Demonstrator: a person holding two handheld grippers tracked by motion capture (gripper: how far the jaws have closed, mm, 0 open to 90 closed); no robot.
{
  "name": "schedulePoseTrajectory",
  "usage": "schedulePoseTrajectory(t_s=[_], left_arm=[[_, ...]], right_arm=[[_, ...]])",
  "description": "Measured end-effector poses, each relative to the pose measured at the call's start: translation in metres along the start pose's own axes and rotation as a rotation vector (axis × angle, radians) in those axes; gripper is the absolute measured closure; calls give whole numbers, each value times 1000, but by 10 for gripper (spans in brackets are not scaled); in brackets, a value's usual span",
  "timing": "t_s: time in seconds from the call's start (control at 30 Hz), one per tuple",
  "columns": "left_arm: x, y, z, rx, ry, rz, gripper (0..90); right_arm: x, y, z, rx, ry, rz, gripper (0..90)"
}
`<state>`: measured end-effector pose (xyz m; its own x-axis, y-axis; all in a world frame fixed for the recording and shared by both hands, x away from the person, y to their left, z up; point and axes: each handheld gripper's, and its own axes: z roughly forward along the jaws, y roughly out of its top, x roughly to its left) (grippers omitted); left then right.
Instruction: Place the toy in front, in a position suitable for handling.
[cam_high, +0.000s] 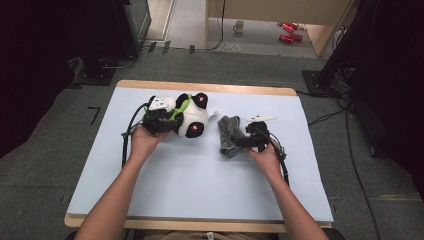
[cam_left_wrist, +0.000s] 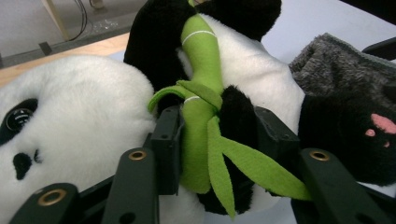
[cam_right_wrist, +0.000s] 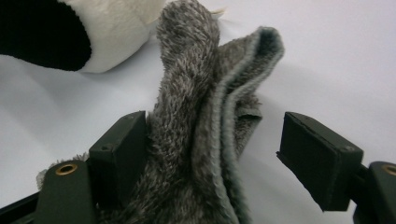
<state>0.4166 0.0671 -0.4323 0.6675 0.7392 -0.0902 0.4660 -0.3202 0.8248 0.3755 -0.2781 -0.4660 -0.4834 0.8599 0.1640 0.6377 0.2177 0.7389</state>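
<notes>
left tongs (cam_left_wrist: 219, 144): jaws drawn in on the green bamboo stalk (cam_left_wrist: 198, 107) and black paw (cam_left_wrist: 238, 121) of the toy panda (cam_high: 185, 116); both pads press the plush.
right tongs (cam_right_wrist: 224, 158): jaws apart; one pad touches the grey furry cloth (cam_right_wrist: 196, 140), the other stands clear of it, nothing gripped.
location: panda lies on its side at the far left-centre of the tabletop (cam_high: 200, 185); cloth just right of it, near but whether touching cannot tell.
risk, near: grip takes mostly the stalk and paw, so a lift may let the body hang and twist, or the plush slip out.
risk, right: closing now may catch one fold only; the cloth could then unfold or drag.
risk, between: hands close; moving either could nudge the other's item.
hidden: panda's underside, the cloth's true shape, the left pad faces behind the plush.
far: floor items too small to identify.
</notes>
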Motion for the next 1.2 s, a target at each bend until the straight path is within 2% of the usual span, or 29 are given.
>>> schedulePoseTrajectory(t_s=[0.13, 0.2, 0.3, 0.47, 0.5, 0.57, 0.67, 0.8, 0.83, 0.87, 0.93, 0.97, 1.0, 1.07, 1.13, 1.2], left_arm=[[0, -2, -4, 15, -16, -54, 639], [0, 0, -7, 20, -29, -116, 656], [3, 4, -12, 19, -28, -169, 671], [0, 11, -16, 29, -23, -185, 677], [0, 11, -16, 33, -19, -182, 678], [-3, 13, -18, 42, -14, -173, 678], [-9, 14, -24, 57, -13, -164, 678], [-18, 14, -36, 63, -14, -156, 677], [-18, 14, -36, 63, -14, -156, 676], [-23, 12, -40, 65, -12, -158, 676], [-28, 10, -44, 72, -19, -161, 676], [-31, 9, -46, 74, -24, -162, 677], [-34, 8, -47, 76, -28, -165, 677], [-43, 6, -51, 79, -43, -164, 677], [-54, 4, -55, 82, -53, -167, 677], [-63, 3, -58, 76, -66, -170, 676]], right_arm=[[1, 3, 6, 14, 13, 8, 237], [1, 3, 8, 29, 8, 8, 237], [3, 8, 5, 3, -4, -12, 242], [7, 16, -8, -51, 16, -2, 235], [8, 16, -7, -46, -7, -14, 228], [8, 13, -1, -26, -13, -9, 225], [4, 4, 12, 34, -38, -8, 219], [-3, -1, 20, 62, -26, 10, 238], [-5, -2, 23, 68, -21, 20, 255], [-7, -3, 26, 77, 4, 31, 311], [-9, -4, 27, 86, 51, 48, 502], [-10, -3, 27, 87, 84, 57, 559], [-9, -2, 27, 95, 84, 56, 635], [-9, 0, 23, 109, 72, 48, 713], [-14, 4, 17, 120, 65, 79, 743], [-17, 7, 8, 111, 51, 88, 747]])
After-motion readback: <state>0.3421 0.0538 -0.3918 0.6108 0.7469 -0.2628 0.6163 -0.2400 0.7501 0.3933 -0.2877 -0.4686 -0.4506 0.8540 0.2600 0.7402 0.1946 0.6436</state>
